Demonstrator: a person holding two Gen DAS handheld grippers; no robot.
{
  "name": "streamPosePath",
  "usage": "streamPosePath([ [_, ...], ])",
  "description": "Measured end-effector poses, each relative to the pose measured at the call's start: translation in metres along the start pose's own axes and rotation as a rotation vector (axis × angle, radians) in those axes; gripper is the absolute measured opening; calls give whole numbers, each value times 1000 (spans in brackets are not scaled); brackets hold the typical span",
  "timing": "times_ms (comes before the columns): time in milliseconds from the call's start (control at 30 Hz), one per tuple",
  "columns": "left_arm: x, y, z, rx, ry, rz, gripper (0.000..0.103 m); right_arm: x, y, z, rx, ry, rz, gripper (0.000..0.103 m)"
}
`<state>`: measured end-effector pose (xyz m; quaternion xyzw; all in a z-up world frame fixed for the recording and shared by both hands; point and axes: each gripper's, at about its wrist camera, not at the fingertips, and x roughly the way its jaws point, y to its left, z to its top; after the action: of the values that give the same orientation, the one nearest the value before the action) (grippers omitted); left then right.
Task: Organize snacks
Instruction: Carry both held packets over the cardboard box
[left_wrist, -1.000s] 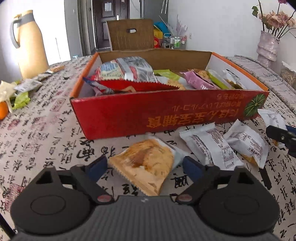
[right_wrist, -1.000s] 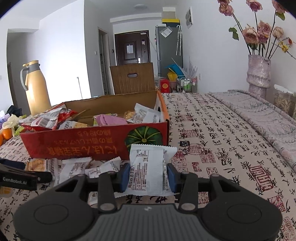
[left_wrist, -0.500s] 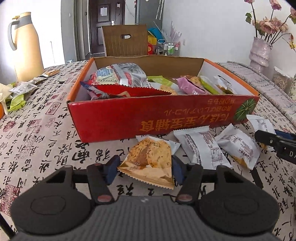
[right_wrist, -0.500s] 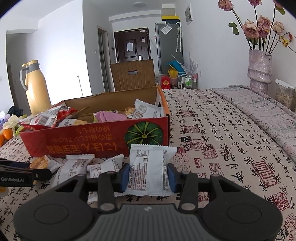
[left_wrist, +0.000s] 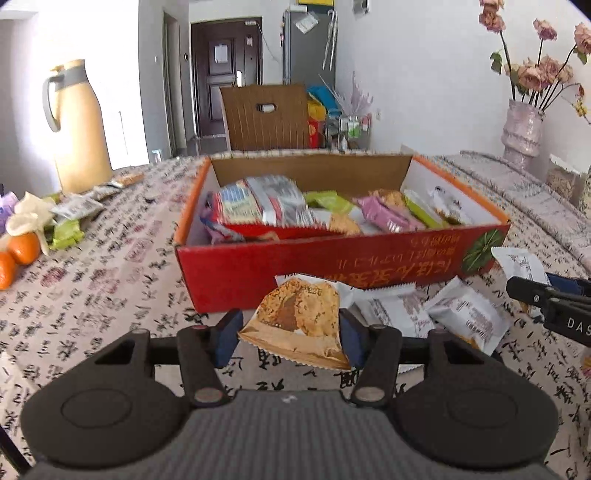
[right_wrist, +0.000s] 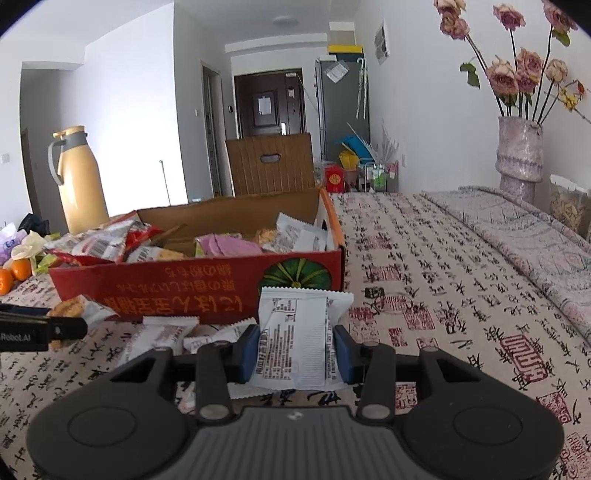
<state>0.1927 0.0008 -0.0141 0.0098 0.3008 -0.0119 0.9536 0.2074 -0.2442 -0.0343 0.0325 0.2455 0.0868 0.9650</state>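
Cookie pack (left_wrist: 301, 325) clamped btwn left gripper (left_wrist: 289, 334) pads, w/ white pack (right_wrist: 295, 343) in right gripper (right_wrist: 295, 352).

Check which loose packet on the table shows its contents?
The clear-fronted cookie packet between the left tongs; the two white foil packets beside it are opaque.

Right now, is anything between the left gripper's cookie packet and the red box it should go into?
Only the red box's own front wall stands ahead of the cookie packet held in the left gripper; the packet must go over it. Nothing else visible blocks it.
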Motion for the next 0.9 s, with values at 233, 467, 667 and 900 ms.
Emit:
streamPosePath([
  [233,-30,-9,16,-12,-86,-16,56,-16,10,12,-13,-51,30,42],
  [467,-48,-15,34,-16,-154,-14,56,-28,21,38,-17,-128,52,42],
  [667,-52,-12,52,-34,-195,8,56,-30,30,57,-31,-172,65,42],
  [900,-50,-6,76,-56,-237,50,56,-23,37,77,-47,-201,76,42],
])
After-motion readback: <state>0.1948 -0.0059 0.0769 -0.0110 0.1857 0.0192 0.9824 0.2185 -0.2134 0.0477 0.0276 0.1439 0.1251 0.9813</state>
